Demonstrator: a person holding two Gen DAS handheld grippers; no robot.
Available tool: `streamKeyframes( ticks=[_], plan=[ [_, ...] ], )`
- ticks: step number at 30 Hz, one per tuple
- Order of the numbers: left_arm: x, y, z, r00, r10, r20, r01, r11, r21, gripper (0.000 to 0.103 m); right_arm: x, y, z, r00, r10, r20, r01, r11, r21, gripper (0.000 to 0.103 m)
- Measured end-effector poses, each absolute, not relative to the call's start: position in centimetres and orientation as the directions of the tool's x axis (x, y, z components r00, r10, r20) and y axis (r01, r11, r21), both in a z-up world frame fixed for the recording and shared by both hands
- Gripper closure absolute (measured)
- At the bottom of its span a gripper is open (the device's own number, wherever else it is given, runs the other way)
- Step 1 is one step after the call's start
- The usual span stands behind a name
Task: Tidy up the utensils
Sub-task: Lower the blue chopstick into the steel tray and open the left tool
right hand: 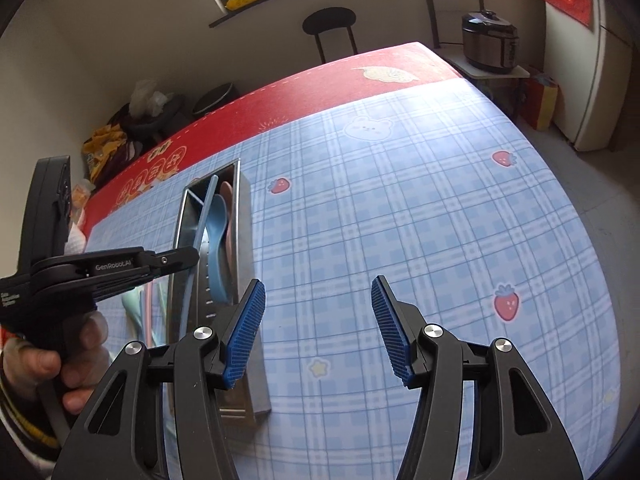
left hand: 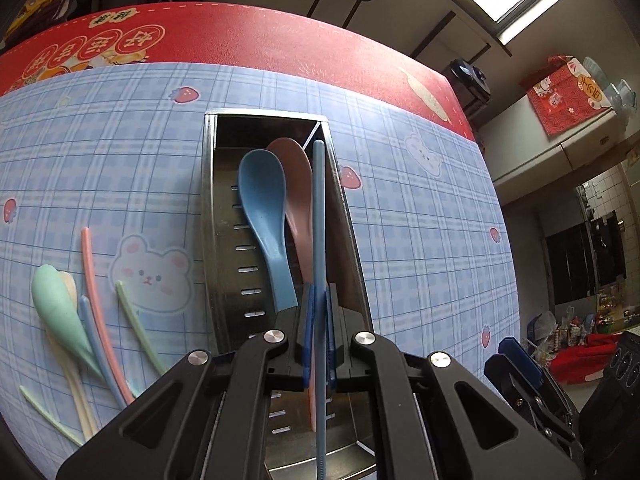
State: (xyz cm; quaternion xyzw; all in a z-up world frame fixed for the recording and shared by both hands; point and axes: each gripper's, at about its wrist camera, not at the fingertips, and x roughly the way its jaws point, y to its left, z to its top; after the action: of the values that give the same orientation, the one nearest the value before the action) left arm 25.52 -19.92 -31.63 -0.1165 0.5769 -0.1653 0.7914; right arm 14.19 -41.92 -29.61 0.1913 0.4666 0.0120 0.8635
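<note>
My left gripper (left hand: pixel 319 320) is shut on a blue chopstick (left hand: pixel 319 216) and holds it lengthwise over the steel utensil box (left hand: pixel 208 200). A blue spoon (left hand: pixel 262 208) and a pink spoon (left hand: pixel 298 184) lie inside the box. Left of the box lie a green spoon (left hand: pixel 60 312), a cream spoon (left hand: pixel 72 288), and loose pink (left hand: pixel 90 264), blue (left hand: pixel 94 336) and green chopsticks (left hand: pixel 134 316). My right gripper (right hand: pixel 318 328) is open and empty above the cloth, right of the box (right hand: pixel 246 240). The left gripper (right hand: pixel 176 258) and its chopstick (right hand: pixel 206 216) show there too.
The table has a blue plaid cloth (left hand: pixel 420 240) over a red cloth (left hand: pixel 260 36). A black stool (right hand: pixel 330 26) stands beyond the far edge. A rice cooker (right hand: pixel 490 40) sits on a side stand at the right.
</note>
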Motion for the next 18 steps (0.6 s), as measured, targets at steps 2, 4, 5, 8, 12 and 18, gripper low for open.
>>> streamKeyframes(
  ticks=[2,4,5,8,12,18],
  plan=[
    [25.8,-20.4,-32.1,0.269,-0.391,-0.880,0.126,0.920,-0.371,0.097,14.0,-42.6,-29.8,0.565,0.193,-0.802,0.173,0.923,0.344,0.049],
    [26.1,-20.8,-32.4,0.262,-0.386,-0.885,0.125,0.922,-0.366,0.097,13.9,-43.0,-30.0,0.564,0.189,-0.804,0.186,0.920,0.346,0.049],
    [26.2,-20.9,-32.6,0.257,-0.383,-0.887,0.124,0.923,-0.363,0.097,13.9,-43.2,-30.1,0.562,0.188,-0.806,0.193,0.917,0.349,0.049],
    [26.5,-21.3,-33.1,0.245,-0.382,-0.891,0.114,0.924,-0.364,0.097,13.7,-43.7,-30.3,0.559,0.189,-0.807,0.204,0.913,0.355,0.049],
    [26.7,-22.3,-33.6,0.227,-0.389,-0.893,0.118,0.921,-0.371,0.097,13.6,-43.8,-30.4,0.557,0.189,-0.809,0.208,0.911,0.356,0.049],
    [26.4,-22.4,-32.8,0.220,-0.428,-0.876,0.160,0.902,-0.401,0.096,13.6,-43.2,-30.3,0.551,0.198,-0.810,0.201,0.911,0.360,0.049]
  ],
)
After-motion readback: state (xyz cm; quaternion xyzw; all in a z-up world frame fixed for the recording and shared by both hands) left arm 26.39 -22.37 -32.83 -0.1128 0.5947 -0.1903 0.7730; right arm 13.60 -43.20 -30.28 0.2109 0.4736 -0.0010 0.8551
